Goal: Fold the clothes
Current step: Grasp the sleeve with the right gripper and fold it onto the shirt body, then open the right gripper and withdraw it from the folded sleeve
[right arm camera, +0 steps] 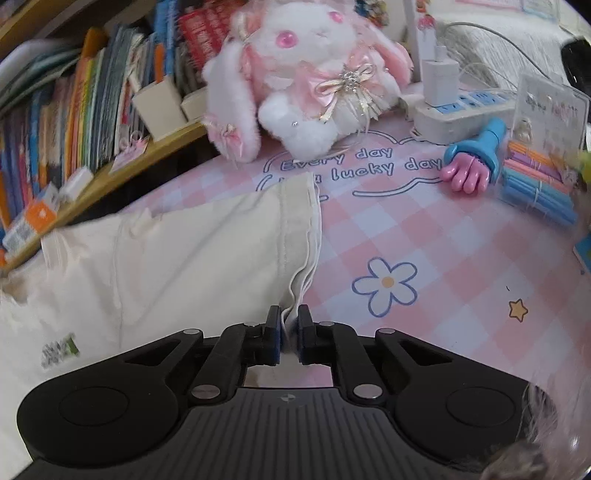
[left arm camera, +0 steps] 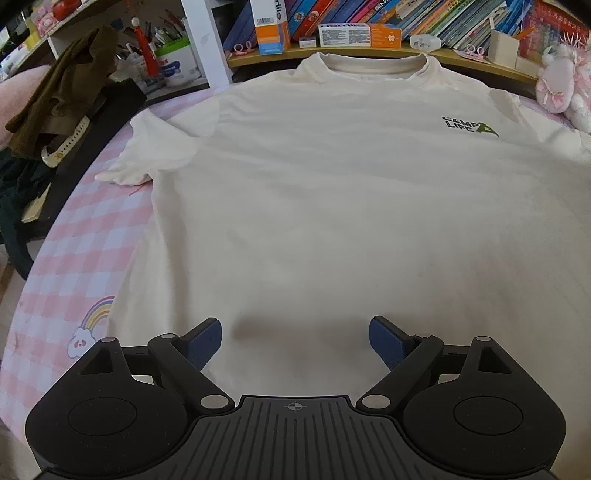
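A cream T-shirt [left arm camera: 314, 184] with a small green chest logo [left arm camera: 469, 126] lies flat, front up, on a pink checked mat [left arm camera: 85, 236]. My left gripper [left arm camera: 295, 341] hovers open over the shirt's lower middle, nothing between its blue pads. In the right wrist view the shirt's sleeve [right arm camera: 207, 243] stretches toward the camera. My right gripper [right arm camera: 289, 325] is shut on the sleeve's hem edge, white cloth pinched between the pads.
A plush rabbit [right arm camera: 306, 74] sits at the mat's far edge, near a power strip [right arm camera: 454, 110], a pink-and-blue toy hand [right arm camera: 476, 158] and coloured sticks [right arm camera: 535, 188]. Books [left arm camera: 424, 18] line a shelf behind the collar. Brown clothing [left arm camera: 62, 88] and a white watch [left arm camera: 66, 144] lie left.
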Available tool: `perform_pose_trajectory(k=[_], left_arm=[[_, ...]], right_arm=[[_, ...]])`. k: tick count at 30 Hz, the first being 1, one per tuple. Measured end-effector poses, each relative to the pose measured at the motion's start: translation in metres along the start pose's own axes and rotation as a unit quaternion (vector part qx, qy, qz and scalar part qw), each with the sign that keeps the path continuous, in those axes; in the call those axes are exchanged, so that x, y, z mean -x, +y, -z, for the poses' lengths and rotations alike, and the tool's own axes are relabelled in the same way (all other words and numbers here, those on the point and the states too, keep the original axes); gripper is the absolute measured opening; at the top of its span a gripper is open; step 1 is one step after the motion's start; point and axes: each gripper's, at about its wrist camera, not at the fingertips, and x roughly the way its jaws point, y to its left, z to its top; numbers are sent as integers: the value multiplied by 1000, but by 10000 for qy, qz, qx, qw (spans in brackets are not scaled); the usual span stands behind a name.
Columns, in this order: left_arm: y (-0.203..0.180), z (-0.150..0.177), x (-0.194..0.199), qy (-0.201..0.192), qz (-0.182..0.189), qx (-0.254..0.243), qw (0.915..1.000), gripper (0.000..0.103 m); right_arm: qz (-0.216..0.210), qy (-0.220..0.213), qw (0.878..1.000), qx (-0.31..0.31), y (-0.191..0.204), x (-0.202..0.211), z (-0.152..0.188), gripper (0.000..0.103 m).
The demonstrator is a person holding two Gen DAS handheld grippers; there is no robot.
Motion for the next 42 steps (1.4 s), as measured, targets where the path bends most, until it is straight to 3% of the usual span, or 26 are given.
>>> perform_pose_trajectory(k=[3,6,9,12,13,15,16,22,26,28,33,42], left_arm=[[8,2,0,-11,19,58,10000,90],[20,4,-1,-11,17,204,9998,90],[33,7,-2,-6,48,390,9992,90],[45,10,-4,25,105,565,9983,90],[48,11,-5,35,130,619,9980,90],[55,13,-6,51,171,717,9973,90],[58,14,-6,46,181,751,9970,90],[65,19,-6,-16,231,804,9965,90],[65,20,-7,-65,239,798,9965,93],[64,19,-8,-65,234,785,9966,93],[60,16,-8,-57,249,800,9965,93],[45,8,-3,-189,137,783,9967,93]], right_arm=[[41,-364,9986,391,26,14,-11,8],[-74,-743,9871,1418,79,33,-13,8],[-429,-868,9521,2902,150,45,9,8],[-961,-356,8968,4303,210,41,54,11],[-1118,-167,8849,4519,220,37,70,28],[-1456,83,8727,4659,230,32,96,57],[-1637,183,8712,4625,232,32,104,55],[-2674,360,9115,3103,200,53,87,55],[-2336,53,9388,2530,178,61,72,55],[-2033,219,9476,2455,172,48,68,55],[-1743,878,9450,2623,165,26,90,54],[-2113,996,9319,2775,162,52,118,55]])
